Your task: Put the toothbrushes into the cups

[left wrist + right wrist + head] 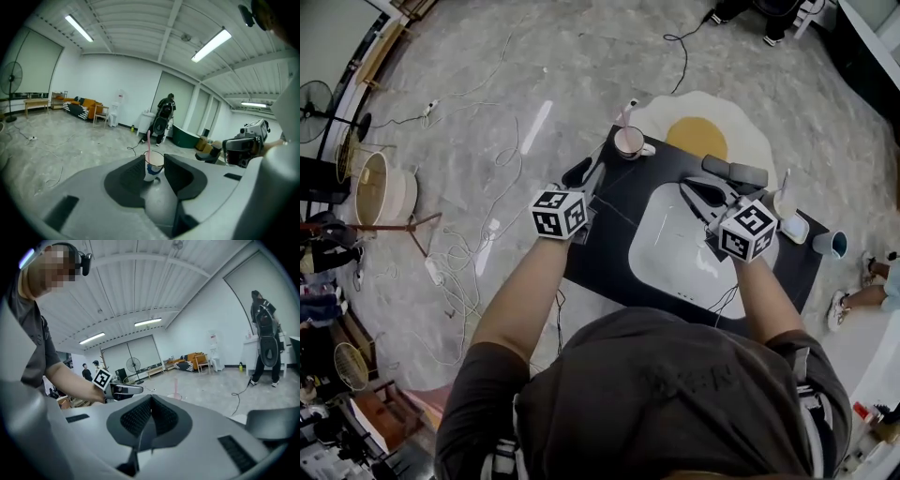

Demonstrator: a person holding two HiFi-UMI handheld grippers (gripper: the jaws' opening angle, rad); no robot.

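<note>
Seen from my head, the table (609, 253) lies straight ahead at twelve o'clock, with the basin (675, 253) set in its middle. A cup (628, 142) stands on the table's far edge, at eleven o'clock from the basin, with a toothbrush (629, 108) in it. My left claw (584, 176) sits near that cup, at seven o'clock from it. In that claw's own view the cup (153, 165) is dead ahead. My right claw (698, 192) is over the basin's far edge, at three o'clock from the left one. A second cup (795, 228) stands at the table's right edge, and a third cup (832, 245) is just beyond it at four o'clock. The rug (741, 127) lies on the floor behind the table, at one o'clock. A fan (314, 103) stands well off at ten.
</note>
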